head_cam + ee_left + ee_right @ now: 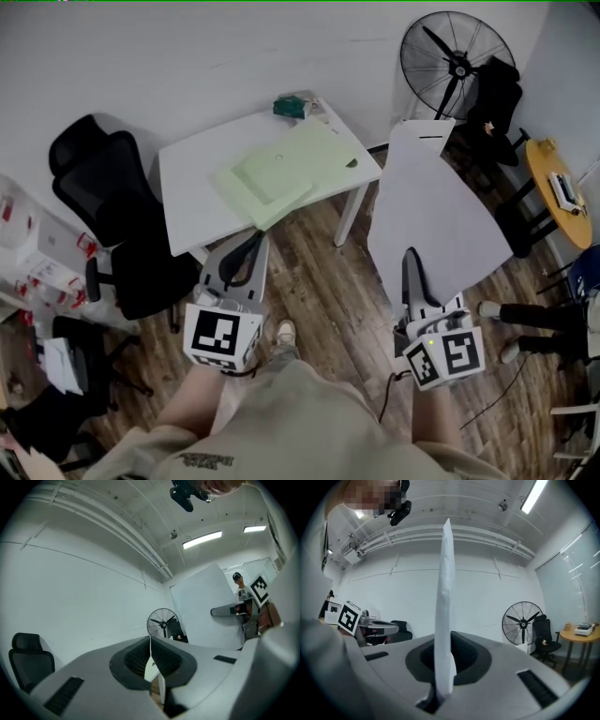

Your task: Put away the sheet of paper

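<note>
The sheet of paper point(436, 206) is in the air to the right of the white table point(187, 187), above the wooden floor; the right gripper point(410, 255) has its jaws clamped on the sheet's lower edge. The left gripper point(251, 242) has its jaws together with nothing between them. Handling, as judged: light, thin, limp and easily creased; a single edge grip lets a large sheet bow and sway, so a second hold on a far edge is advisable. The sheet stands upright from the jaws, edge-on to the right gripper; its long axis runs from the grip up and away towards the fan point(457, 61).
</note>
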